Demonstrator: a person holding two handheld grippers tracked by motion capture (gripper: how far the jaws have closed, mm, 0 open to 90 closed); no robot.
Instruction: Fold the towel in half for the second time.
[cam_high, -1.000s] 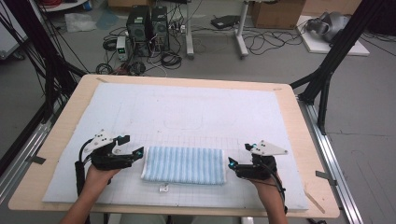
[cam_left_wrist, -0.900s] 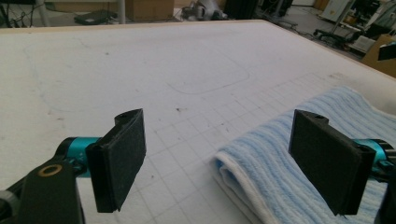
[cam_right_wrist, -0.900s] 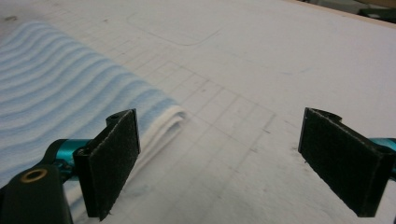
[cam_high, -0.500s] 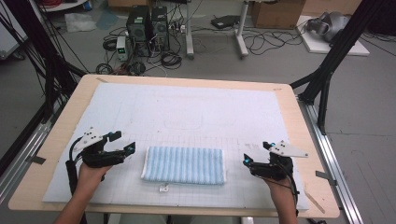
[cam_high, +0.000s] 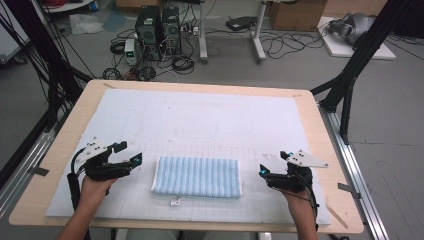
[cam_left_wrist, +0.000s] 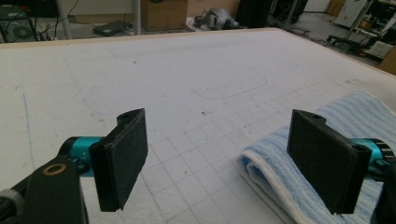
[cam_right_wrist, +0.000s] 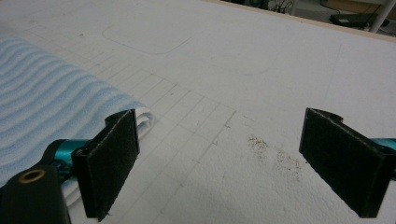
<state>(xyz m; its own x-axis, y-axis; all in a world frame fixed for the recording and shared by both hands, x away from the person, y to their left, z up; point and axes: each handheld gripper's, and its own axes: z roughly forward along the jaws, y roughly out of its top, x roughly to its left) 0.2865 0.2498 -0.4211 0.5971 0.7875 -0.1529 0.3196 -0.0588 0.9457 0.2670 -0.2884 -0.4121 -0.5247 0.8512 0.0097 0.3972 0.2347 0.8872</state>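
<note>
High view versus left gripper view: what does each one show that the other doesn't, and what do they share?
High view: both hands, the right gripper off the towel's right end, the towel's small tag, and computer towers on the floor.

Left gripper view: the stacked layers at the towel's folded end, close up, with the left gripper open and empty above the mat.

Both: the folded blue striped towel lying flat on the white gridded mat.

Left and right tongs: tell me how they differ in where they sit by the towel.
The left tongs sit off the towel's left end, with their grey plate at the far outer side. The right tongs sit off its right end, plate nearer the tips. Both are open, empty and clear of the towel.
</note>
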